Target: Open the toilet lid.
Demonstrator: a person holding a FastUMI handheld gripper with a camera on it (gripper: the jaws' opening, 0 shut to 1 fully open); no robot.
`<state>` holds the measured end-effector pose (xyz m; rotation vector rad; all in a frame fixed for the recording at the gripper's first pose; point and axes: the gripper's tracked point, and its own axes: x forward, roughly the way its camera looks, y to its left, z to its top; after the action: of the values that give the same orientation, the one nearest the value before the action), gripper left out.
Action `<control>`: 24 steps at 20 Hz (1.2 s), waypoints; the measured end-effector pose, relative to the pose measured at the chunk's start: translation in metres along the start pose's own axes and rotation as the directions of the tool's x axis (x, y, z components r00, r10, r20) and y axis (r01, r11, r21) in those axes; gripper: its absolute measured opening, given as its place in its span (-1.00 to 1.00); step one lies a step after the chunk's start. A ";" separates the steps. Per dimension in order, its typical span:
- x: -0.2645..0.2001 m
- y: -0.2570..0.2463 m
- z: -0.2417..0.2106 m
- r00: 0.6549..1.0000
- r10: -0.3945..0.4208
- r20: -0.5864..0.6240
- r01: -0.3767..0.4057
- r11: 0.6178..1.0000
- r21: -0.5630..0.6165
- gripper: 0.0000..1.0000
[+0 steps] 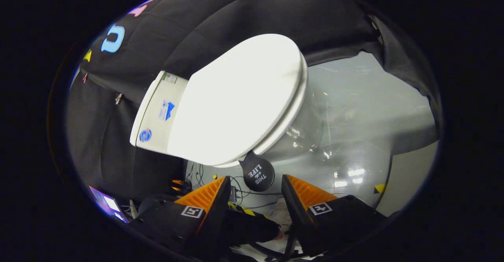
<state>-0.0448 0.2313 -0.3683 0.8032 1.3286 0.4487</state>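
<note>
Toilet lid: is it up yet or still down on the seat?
Down. The toilet lid lies flat on the seat, its round handle tab just ahead of the open gripper, untouched.

Glossy grey floor (366, 108), bearing bright reflections of overhead lights. The white toilet (236, 104) stands directly on it, lid closed. Dark cables (244, 193) trail across the floor just ahead of the gripper (256, 185), whose fingers are spread apart, holding nothing.

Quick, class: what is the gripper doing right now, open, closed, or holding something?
Gripper: open, holding nothing; the round black tab hanging from the closed white toilet lid sits between its fingertips, untouched.
</note>
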 end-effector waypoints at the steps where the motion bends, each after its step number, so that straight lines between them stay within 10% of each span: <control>1: 0.004 0.003 0.004 1.000 0.016 0.011 -0.016 0.999 0.033 0.44; 3: 0.009 -0.006 0.008 1.000 -0.004 0.016 0.003 0.999 0.042 -0.03; 11: -0.006 -0.001 0.014 1.000 -0.016 -0.023 0.016 1.000 0.006 -0.78; 20: -0.090 0.134 0.052 0.994 -0.014 0.105 0.053 0.923 -0.382 -0.78; 24: -0.119 0.217 0.068 0.977 -0.020 0.214 0.137 0.824 -0.550 -0.79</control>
<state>0.0279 0.2728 -0.1258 0.2837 0.9579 0.6385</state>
